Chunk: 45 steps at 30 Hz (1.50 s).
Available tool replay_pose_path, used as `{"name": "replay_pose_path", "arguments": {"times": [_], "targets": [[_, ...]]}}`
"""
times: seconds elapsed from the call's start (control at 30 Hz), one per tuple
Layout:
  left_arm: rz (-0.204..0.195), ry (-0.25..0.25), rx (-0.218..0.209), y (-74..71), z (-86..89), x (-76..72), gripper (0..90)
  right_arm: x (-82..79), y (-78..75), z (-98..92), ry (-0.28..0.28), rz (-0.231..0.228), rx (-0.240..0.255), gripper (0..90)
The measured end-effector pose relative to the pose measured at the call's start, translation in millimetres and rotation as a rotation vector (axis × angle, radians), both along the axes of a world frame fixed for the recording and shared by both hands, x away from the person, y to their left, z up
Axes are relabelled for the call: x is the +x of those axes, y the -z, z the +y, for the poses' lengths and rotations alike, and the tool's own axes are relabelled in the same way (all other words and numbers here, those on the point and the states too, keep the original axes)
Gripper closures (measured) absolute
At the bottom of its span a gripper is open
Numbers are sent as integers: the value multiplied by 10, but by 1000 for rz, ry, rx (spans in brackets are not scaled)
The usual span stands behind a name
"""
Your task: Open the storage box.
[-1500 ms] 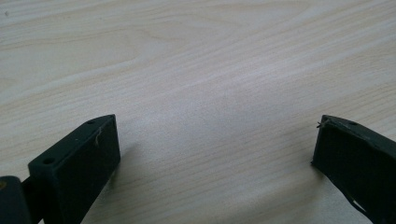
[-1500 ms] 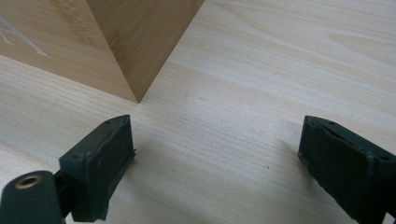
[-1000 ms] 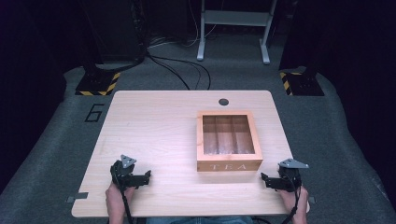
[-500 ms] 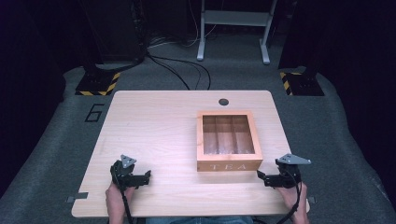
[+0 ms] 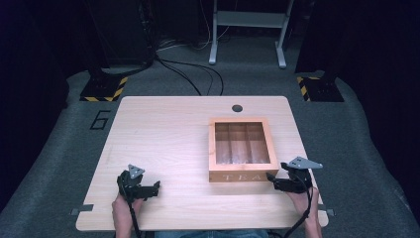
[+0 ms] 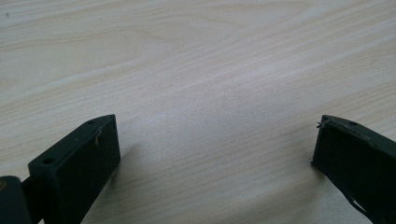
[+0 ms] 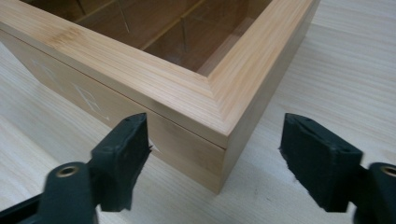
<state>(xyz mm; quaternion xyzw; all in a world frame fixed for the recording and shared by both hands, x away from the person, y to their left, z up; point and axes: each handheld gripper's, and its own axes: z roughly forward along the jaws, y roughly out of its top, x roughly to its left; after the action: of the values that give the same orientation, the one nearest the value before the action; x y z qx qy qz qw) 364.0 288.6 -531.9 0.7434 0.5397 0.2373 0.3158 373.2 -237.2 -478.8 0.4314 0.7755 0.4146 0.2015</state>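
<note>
The tea box (image 5: 242,149) sits toward 3 o'clock on the worktop (image 5: 163,134), lid down. The right claw (image 7: 212,163), jaws just narrowing but untouching, straddles its near corner; a corner grip may skid. The left claw (image 6: 215,154) gapes empty.

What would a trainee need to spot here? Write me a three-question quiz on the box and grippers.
1. What word is on the front of the wooden box?
2. True or false: the left gripper holds something.
3. The right gripper points at the box's: A) lid centre B) front corner C) far side.

Key: 1. TEA. 2. False; open over bare table. 3. B; its jaws straddle the corner without pressing it.
</note>
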Motion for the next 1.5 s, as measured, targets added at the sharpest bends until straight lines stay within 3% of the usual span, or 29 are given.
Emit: {"name": "replay_pose_path", "arguments": {"times": [0.3,0.63,1.2,1.5], "targets": [[2,1,0,-1,1,0,4,-3,5,11,-20,-1,-9,383],[3,1,-5,0,2,2,4,-39,8,-26,-22,-4,13,488],[2,2,-6,2,6,7,4,-73,-41,-17,-8,-44,28,527],[2,2,-6,2,7,7,4,-81,-124,-17,6,-97,62,526]]}}
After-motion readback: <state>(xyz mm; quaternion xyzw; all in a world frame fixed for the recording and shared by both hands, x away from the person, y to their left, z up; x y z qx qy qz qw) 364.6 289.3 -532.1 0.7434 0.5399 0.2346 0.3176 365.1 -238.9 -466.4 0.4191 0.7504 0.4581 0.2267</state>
